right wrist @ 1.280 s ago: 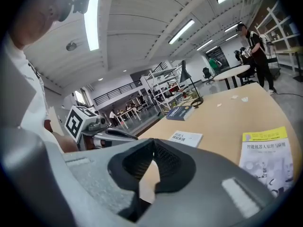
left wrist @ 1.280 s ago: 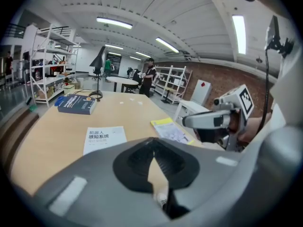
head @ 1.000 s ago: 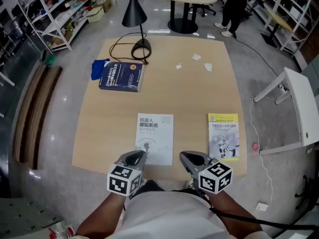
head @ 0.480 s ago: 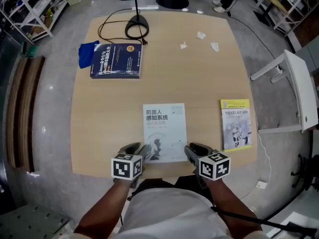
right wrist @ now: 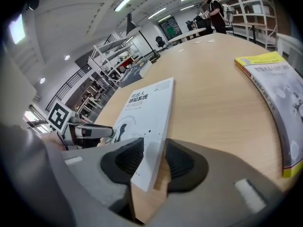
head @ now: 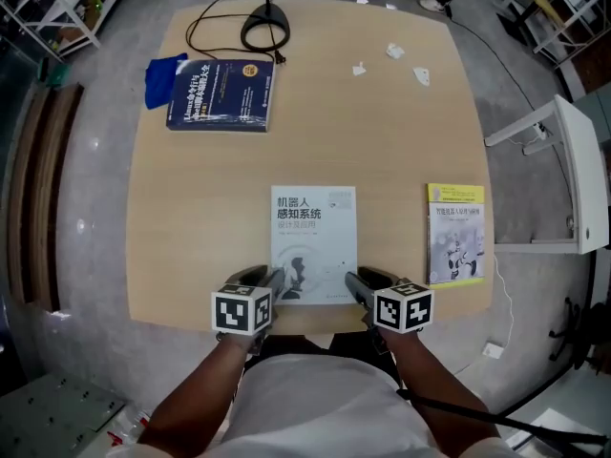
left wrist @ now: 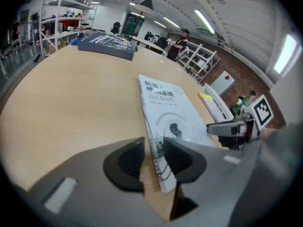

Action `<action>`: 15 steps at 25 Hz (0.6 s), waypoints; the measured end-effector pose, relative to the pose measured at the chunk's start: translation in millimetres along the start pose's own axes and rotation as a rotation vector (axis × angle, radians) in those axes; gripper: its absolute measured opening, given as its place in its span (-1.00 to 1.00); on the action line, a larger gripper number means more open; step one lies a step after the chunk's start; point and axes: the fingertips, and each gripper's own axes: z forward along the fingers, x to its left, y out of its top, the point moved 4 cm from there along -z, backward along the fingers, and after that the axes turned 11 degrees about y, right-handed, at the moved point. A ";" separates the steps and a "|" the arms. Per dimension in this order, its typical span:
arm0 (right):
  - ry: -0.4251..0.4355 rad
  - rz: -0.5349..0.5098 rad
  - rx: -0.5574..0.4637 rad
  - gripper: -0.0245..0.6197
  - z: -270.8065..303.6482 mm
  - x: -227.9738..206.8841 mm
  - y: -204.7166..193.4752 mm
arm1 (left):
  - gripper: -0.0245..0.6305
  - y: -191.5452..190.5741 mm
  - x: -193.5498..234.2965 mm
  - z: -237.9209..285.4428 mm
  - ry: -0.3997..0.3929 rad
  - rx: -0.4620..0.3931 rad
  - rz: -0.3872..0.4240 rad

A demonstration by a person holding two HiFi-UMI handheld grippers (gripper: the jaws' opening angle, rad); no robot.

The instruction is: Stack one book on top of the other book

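Observation:
A white book (head: 313,241) lies flat near the table's front edge. A yellow-topped book (head: 455,232) lies to its right and a dark blue book (head: 221,94) at the far left. My left gripper (head: 270,280) is at the white book's near left corner. Its jaws have just been opening and stand astride the book's edge (left wrist: 161,167), one pad above the cover, not pressing. My right gripper (head: 355,282) is at the near right corner. Its jaws have also been opening, and the corner (right wrist: 147,174) sits loose between them.
A black lamp base (head: 264,34) with its cable stands at the far edge, beside a blue cloth (head: 160,70). Small paper scraps (head: 395,52) lie far right. A white side table (head: 578,184) stands right of the wooden table (head: 200,218).
Both grippers have dropped from above the front edge down to the white book's near corners. Their jaws, shut before, now stand apart around the corners.

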 end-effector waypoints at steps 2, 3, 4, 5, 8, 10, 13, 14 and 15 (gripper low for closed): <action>0.009 0.004 0.010 -0.50 3.2 0.5 -0.7 | -0.50 0.0 0.4 -0.3 0.007 0.006 -0.009; 0.014 0.005 0.015 -0.50 5.0 0.8 -1.6 | -0.50 -0.2 -0.2 -0.1 0.009 0.006 -0.011; 0.018 0.005 0.020 -0.50 6.6 0.8 -2.7 | -0.51 -0.6 -1.3 0.6 0.008 0.005 -0.011; 0.019 0.003 0.023 -0.49 7.8 0.4 -3.6 | -0.54 -0.8 -2.8 1.5 0.004 0.003 -0.011; 0.022 0.005 0.024 -0.48 8.3 -0.2 -4.1 | -0.63 -0.5 -5.7 2.0 -0.013 0.009 -0.027; 0.026 0.010 0.020 -0.48 8.2 0.0 -4.0 | -0.63 -0.3 -5.3 1.6 -0.018 0.009 -0.036; 0.029 0.010 0.018 -0.48 8.1 -2.4 -3.5 | -0.61 -0.6 -3.7 2.3 -0.040 -0.006 -0.048; 0.034 0.009 0.022 -0.50 7.8 -3.5 -3.5 | -0.62 -0.9 -2.9 2.2 -0.049 -0.007 -0.054; 0.038 0.011 0.025 -0.53 7.3 -4.4 -3.6 | -0.62 -0.8 -2.0 1.7 -0.055 -0.008 -0.063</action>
